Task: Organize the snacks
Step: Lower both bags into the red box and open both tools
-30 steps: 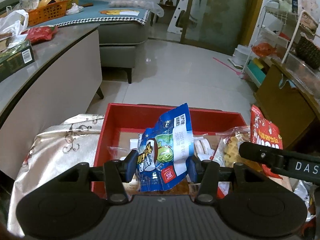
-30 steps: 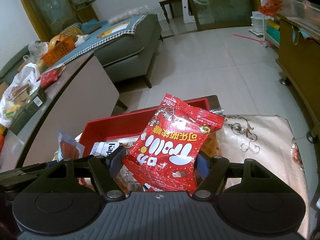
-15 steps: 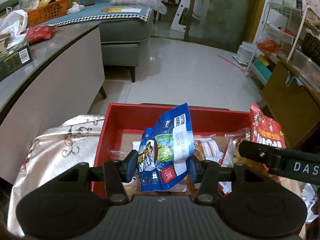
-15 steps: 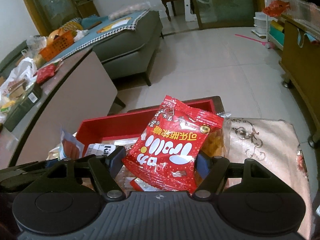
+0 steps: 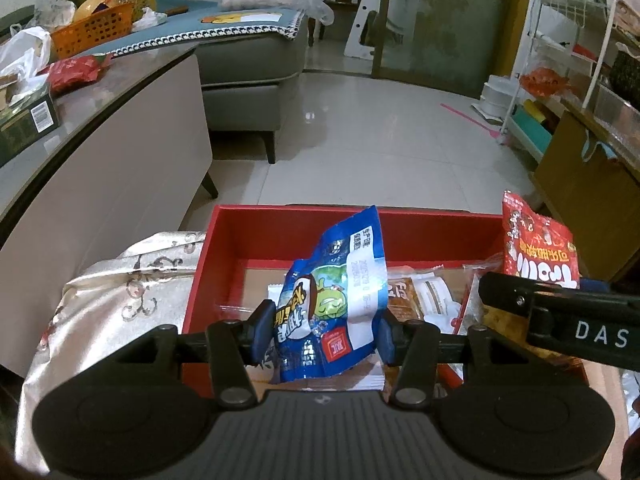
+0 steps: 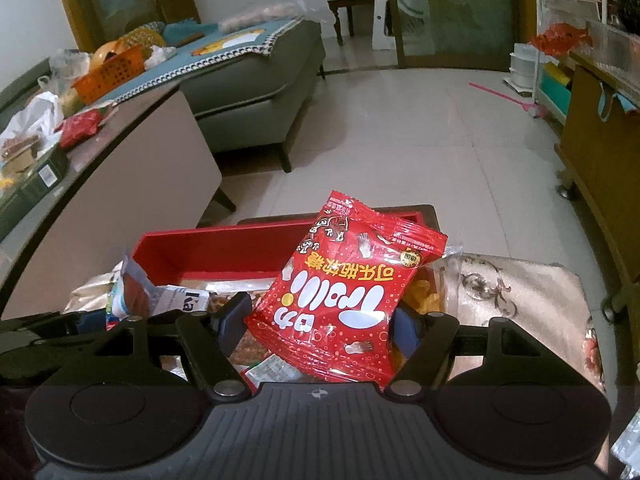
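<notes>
The left hand-held gripper (image 5: 322, 326) is clamped on a blue snack packet (image 5: 334, 300), upright at frame centre, directly above the red box (image 5: 400, 222). The right hand-held gripper (image 6: 320, 326) clamps a red candy packet (image 6: 344, 296), tilted, over the box's right part.

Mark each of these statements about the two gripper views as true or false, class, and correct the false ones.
1. The left gripper is shut on a blue snack packet. True.
2. The right gripper holds a green packet. False: it grips a red snack packet.
3. The red box already has several snack packs lying in it. True.
4. The red box stands on the bare floor. False: it rests on a surface covered by a pale patterned cloth.
5. An orange basket sits on the furniture at the far left. True.
</notes>
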Motion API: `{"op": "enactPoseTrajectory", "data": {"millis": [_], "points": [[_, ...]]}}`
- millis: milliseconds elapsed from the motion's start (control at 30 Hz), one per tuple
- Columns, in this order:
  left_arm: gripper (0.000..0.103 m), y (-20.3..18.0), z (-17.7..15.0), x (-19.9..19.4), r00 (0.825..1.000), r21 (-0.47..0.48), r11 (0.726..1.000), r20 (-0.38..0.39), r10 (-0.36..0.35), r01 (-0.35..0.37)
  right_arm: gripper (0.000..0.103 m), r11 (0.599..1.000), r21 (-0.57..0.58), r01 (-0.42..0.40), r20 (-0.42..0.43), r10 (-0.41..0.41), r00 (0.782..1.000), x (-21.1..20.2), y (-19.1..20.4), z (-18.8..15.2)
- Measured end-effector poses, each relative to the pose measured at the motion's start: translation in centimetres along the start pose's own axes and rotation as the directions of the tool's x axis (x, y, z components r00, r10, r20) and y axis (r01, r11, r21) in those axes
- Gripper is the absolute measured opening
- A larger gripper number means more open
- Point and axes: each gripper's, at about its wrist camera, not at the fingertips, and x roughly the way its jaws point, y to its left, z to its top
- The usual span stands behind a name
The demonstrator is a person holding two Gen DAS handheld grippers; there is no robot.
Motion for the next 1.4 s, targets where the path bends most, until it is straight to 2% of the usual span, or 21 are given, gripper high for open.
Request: {"op": "enactPoseTrajectory", "data": {"millis": [500,867,1000,1400], "points": [[0.045,-0.8,-0.2,0.7,0.998,0.05,0.997,0.037,0.059,-0.061,0.078,0.99,-0.122,0.07,0.028,-0.067,0.997,1.0,1.4,-0.3],[0.056,-0.5,-0.3,1.1,0.997,0.06,0.995,0.031,0.074,-0.076,0.087,0.987,-0.146,0.073,0.031,-0.069,0.997,0.9,1.3,0.0],[0.06,-0.6,-0.2,0.6,0.998,0.062,0.996,0.032,0.059,-0.06,0.089,0.991,-0.113,0.067,0.035,-0.063,0.997,0.3,0.6,0.1],[0.061,-1.0,0.4,-2.9,0.997,0.054,0.998,0.076,-0.019,0.015,0.09,0.996,-0.06,0.065,0.075,-0.06,0.995,-3.2,-0.4,0.1]]}}
